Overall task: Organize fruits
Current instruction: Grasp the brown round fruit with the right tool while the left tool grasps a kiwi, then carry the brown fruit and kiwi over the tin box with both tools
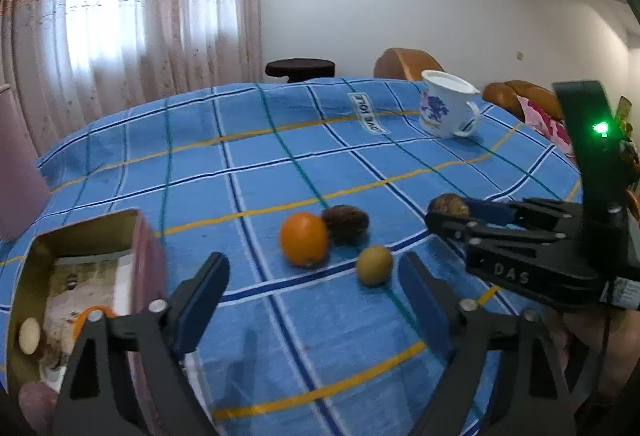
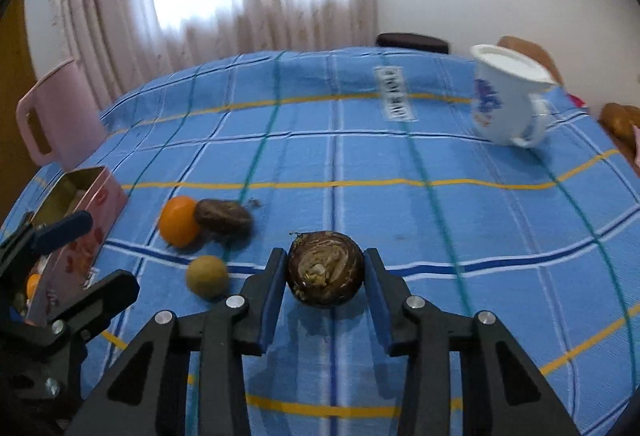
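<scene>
My right gripper (image 2: 325,276) is shut on a round dark brown fruit (image 2: 325,268) and holds it above the blue checked tablecloth (image 2: 400,220); it also shows in the left wrist view (image 1: 448,210) at the right. An orange (image 1: 304,239), a dark brown fruit (image 1: 346,224) and a small green-yellow fruit (image 1: 374,265) lie together on the cloth. My left gripper (image 1: 312,288) is open and empty, just short of them. An open pink tin box (image 1: 92,276) at the left holds a pale fruit (image 1: 30,335) and an orange piece (image 1: 86,318).
A white mug with a blue print (image 1: 446,104) stands at the far right of the table. A pink jug (image 2: 56,116) stands at the far left behind the box. Curtains, a dark stool (image 1: 300,69) and chairs lie beyond the table's far edge.
</scene>
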Available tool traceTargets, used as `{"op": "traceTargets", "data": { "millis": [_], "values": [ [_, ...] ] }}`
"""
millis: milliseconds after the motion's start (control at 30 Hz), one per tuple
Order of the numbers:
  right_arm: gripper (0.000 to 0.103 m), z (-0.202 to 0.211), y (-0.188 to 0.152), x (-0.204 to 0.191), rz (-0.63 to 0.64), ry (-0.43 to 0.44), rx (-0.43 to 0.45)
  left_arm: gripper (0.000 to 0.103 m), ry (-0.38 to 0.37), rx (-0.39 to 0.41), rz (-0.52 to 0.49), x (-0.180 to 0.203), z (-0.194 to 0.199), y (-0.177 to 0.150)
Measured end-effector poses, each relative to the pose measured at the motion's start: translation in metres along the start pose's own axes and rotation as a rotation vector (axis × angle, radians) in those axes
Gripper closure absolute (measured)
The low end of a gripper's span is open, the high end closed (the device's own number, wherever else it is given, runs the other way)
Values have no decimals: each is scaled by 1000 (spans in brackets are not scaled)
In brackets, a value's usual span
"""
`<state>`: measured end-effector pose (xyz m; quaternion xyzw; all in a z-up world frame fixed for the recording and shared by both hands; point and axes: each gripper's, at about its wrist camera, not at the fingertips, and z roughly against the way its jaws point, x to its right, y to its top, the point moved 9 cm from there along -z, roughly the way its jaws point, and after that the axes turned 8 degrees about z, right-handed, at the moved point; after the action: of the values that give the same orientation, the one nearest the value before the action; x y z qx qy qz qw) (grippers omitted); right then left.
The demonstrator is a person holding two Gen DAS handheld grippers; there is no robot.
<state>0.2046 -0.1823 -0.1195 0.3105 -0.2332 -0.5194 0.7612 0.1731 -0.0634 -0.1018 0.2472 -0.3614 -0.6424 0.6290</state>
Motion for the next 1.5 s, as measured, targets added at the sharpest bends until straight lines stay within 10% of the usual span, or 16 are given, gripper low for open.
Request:
{"op": "traceTargets", "data": {
  "millis": [733,1500],
  "values": [
    [62,5,0,15,-37,10,9,74,-88,-225,-9,40,-56,-14],
    [62,35,11,4,-6,56,171,75,-84,37,24,30,-11,14]
  ]
}}
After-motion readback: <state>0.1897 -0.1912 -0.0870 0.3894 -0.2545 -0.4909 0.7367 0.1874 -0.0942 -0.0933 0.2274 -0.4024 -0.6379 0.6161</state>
